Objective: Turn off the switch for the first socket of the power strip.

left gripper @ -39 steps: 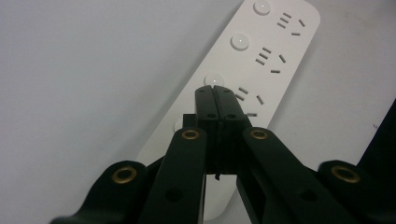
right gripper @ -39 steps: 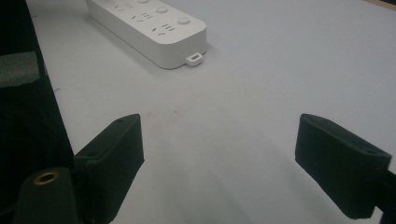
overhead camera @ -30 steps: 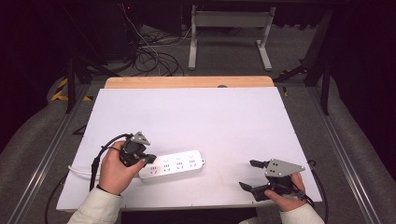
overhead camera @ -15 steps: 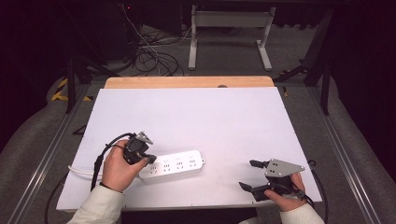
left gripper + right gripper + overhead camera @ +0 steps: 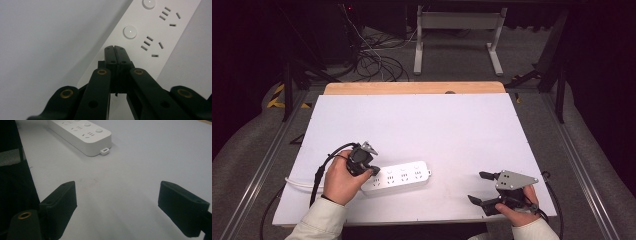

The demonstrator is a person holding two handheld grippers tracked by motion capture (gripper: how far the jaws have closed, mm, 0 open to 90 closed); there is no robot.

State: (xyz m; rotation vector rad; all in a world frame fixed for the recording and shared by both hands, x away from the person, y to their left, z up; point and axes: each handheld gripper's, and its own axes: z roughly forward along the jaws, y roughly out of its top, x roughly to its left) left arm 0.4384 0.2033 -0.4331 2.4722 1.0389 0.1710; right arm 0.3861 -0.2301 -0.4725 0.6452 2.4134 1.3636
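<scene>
Little has moved since the earlier frames: the left gripper (image 5: 371, 169) keeps its closed tips at the strip's near end.

White power strip (image 5: 401, 175) lies flat on the desk (image 5: 437, 125), front left, with round buttons (image 5: 130, 32) beside its sockets. Left fingers (image 5: 110, 53) are pressed together, holding nothing, possibly touching the strip just short of a button; pressing it seems the step in hand, calling for a small nudge forward. Right gripper (image 5: 483, 188) rests apart, fingers wide and empty.

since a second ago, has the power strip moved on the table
No. The power strip lies at the same spot and angle against the table's front edge, with the shut left tongs at its end.
</scene>
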